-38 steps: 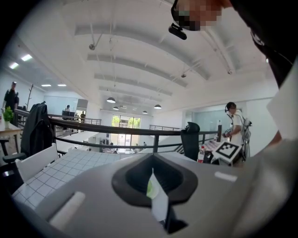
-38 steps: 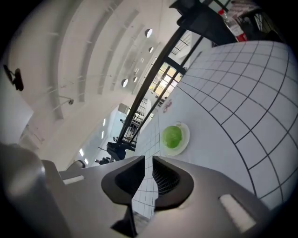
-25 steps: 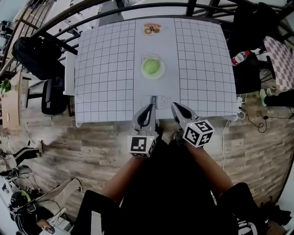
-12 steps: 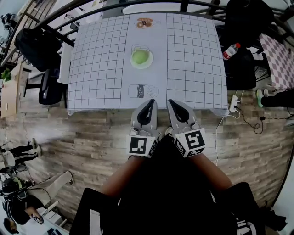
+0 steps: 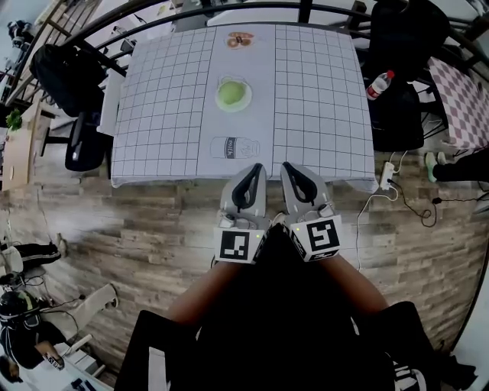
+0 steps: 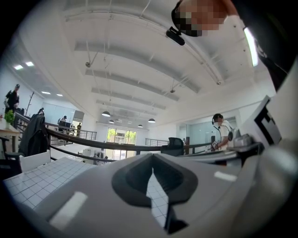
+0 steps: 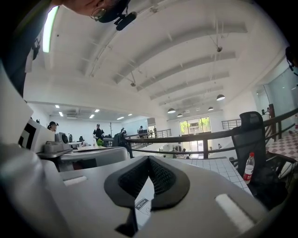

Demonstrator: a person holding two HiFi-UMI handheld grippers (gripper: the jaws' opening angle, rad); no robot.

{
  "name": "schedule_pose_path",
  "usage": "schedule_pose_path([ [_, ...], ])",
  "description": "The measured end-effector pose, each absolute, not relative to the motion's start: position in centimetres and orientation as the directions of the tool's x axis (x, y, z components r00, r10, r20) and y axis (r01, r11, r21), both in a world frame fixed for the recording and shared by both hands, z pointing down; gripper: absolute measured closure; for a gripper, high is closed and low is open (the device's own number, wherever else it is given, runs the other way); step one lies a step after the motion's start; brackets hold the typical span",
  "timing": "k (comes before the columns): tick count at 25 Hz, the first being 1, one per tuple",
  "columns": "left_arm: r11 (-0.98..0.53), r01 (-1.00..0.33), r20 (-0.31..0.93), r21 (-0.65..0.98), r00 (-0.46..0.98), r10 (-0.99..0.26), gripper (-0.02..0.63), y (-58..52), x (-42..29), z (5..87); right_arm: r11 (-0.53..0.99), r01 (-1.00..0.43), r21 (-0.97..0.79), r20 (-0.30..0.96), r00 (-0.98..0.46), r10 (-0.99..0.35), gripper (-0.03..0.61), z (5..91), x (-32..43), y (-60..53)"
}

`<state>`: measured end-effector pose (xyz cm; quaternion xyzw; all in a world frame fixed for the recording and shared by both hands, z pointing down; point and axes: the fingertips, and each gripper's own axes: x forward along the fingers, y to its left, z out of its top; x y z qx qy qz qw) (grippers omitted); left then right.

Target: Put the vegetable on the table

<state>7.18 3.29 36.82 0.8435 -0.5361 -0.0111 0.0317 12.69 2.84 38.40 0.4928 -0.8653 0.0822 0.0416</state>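
Observation:
A round green vegetable [image 5: 233, 94] sits on a white plate [image 5: 245, 102] in the middle of the grid-patterned table [image 5: 160, 99]. My left gripper [image 5: 254, 168] and right gripper [image 5: 289, 166] are side by side at the table's near edge, well short of the vegetable. Both are shut on nothing. In the left gripper view the jaws [image 6: 152, 162] meet with only the grid cloth showing behind them. In the right gripper view the closed jaws [image 7: 149, 161] frame a printed milk label [image 7: 141, 204]. That milk print [image 5: 231, 147] lies just ahead of the grippers.
A small picture of food [image 5: 239, 40] lies at the table's far end. A black backpack [image 5: 65, 72] and a chair [image 5: 82, 153] stand to the left. A water bottle [image 5: 379, 85] rests on a black chair to the right. A railing [image 5: 153, 9] runs behind, and a power strip [image 5: 388, 171] lies on the wood floor.
The two grippers have drawn closer together at the table's near edge and stay shut. The head view has shifted, so the table sits slightly higher and further left in the frame.

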Motion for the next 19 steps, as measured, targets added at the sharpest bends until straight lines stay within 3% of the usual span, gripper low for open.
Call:
schedule_pose_path([
  [19, -0.437, -0.897, 0.033, 0.059, 0.439, -0.898, 0.606, 4.4, 8.5, 36.8, 0.523, -0.849, -0.073, 0.147, -0.527, -0.837, 0.581, 38.4, 12.8, 4.0],
])
